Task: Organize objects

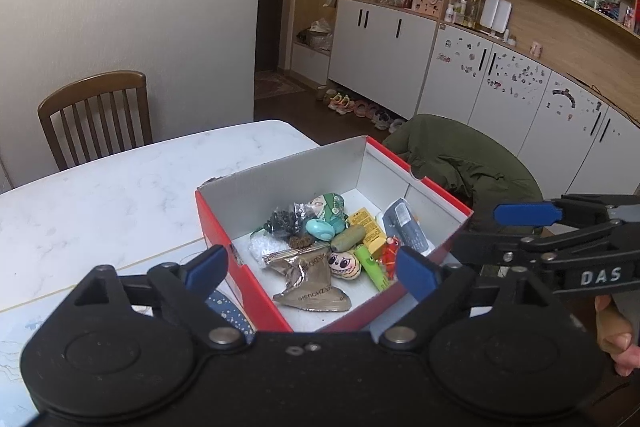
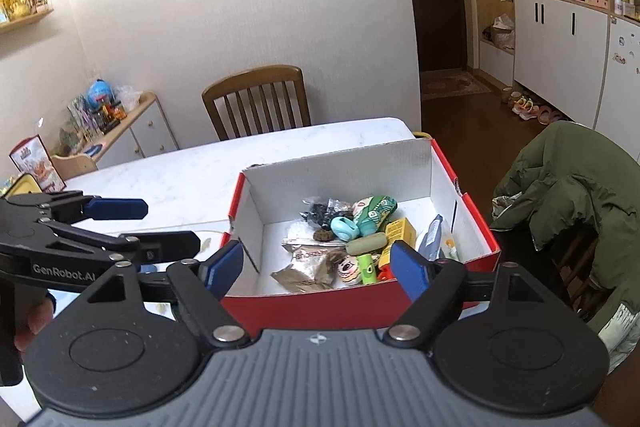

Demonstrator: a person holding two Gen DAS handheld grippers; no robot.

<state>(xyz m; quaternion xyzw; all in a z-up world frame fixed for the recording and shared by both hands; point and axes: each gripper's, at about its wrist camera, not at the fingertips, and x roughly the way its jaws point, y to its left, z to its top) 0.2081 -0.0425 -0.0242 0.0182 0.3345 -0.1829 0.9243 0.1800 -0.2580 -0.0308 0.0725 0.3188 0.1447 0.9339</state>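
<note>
A red shoe box [image 1: 218,223] with a white inside stands on the white marble table [image 1: 120,195]. In it lie several small items: a brown foil pouch [image 1: 312,293], a round face plush [image 1: 344,265], a green tube [image 1: 372,267], a yellow carton [image 1: 366,227], an olive cylinder [image 1: 348,237] and a teal round toy [image 1: 320,229]. My left gripper [image 1: 312,269] hovers open and empty over the box's near-left corner. My right gripper [image 2: 316,269] is open and empty in front of the box [image 2: 320,303], by its right end [image 1: 492,231].
A wooden chair [image 2: 256,99] stands at the table's far side. A green jacket [image 2: 572,179] hangs over another chair right of the box. A blue speckled object [image 1: 228,307] lies under my left gripper. A low cabinet [image 2: 132,127] with clutter stands far left.
</note>
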